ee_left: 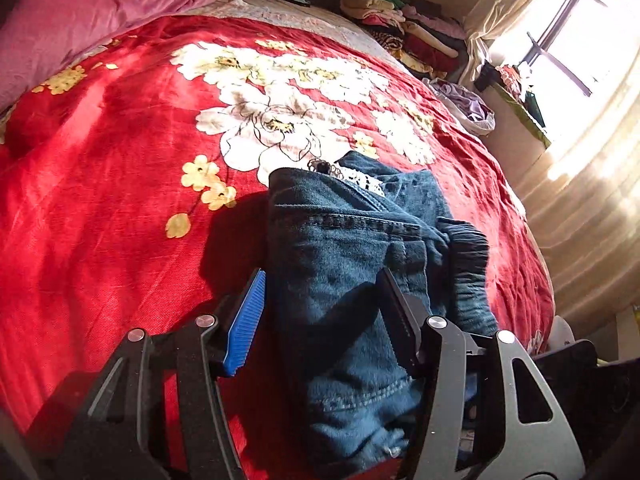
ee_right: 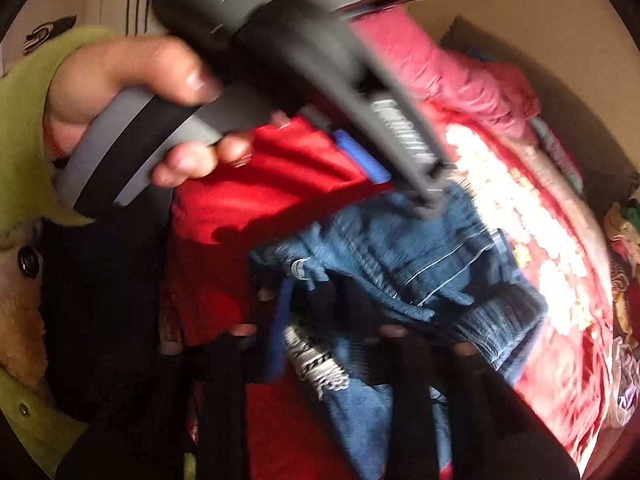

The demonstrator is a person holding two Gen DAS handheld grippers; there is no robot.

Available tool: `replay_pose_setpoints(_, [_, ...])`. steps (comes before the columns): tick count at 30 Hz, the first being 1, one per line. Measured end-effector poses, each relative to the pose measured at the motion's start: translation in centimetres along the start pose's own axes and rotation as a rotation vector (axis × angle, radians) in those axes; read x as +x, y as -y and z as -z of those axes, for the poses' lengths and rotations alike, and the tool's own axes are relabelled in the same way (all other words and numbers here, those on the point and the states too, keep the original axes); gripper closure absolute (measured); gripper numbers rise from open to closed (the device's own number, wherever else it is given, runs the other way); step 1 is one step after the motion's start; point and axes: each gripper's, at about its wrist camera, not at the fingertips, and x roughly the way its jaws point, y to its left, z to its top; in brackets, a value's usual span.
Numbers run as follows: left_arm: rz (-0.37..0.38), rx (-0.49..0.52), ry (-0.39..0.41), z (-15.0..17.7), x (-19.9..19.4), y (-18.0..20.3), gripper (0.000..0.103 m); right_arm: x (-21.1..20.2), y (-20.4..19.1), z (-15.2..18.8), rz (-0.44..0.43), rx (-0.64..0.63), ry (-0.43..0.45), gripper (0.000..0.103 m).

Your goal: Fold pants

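Blue jeans (ee_left: pixel 352 248) lie bunched on the red flowered blanket (ee_left: pixel 120 200), with white lace showing at their far end. My left gripper (ee_left: pixel 322 280) stands open astride them: the blue ribbed pad (ee_left: pixel 244 320) is clear of the denim's left edge and the black finger (ee_left: pixel 400 320) rests on top. In the right wrist view a hand in a green sleeve (ee_right: pixel 24 120) holds the left gripper (ee_right: pixel 400 184) over the jeans (ee_right: pixel 420 256). My right gripper (ee_right: pixel 320 312) is dark and blurred at the near edge, shut with denim bunched at its tips.
A pink quilt (ee_left: pixel 80 12) lies at the bed's far left. Folded clothes (ee_left: pixel 400 20) are stacked at the far right corner, and a bag of purple cloth (ee_left: pixel 468 108) sits by the bright window (ee_left: pixel 580 32). The bed's right edge drops off near the jeans.
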Motion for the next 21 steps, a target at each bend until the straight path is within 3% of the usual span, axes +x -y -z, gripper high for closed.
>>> replay_pose_setpoints(4, [0.004, -0.01, -0.012, -0.4, 1.7, -0.3, 0.055, -1.7, -0.8, 1.2, -0.044, -0.015, 0.012, 0.095])
replay_pose_setpoints(9, [0.013, -0.021, 0.02, 0.1, 1.9, -0.7, 0.052, -0.3, -0.6, 2.8, -0.069, 0.121, 0.021, 0.094])
replay_pose_setpoints(14, [-0.01, -0.001, 0.046, 0.5, 0.9, -0.1, 0.047, -1.2, -0.6, 2.8, -0.092, 0.177, 0.041, 0.081])
replay_pose_setpoints(19, [-0.015, 0.011, 0.057, 0.9, 0.2, 0.4, 0.045, -2.5, -0.5, 2.4, -0.088, 0.21, 0.064, 0.059])
replay_pose_setpoints(21, [-0.02, 0.013, 0.061, 1.0, -0.1, 0.5, 0.042, -3.0, -0.6, 2.3, -0.08, 0.214, 0.075, 0.056])
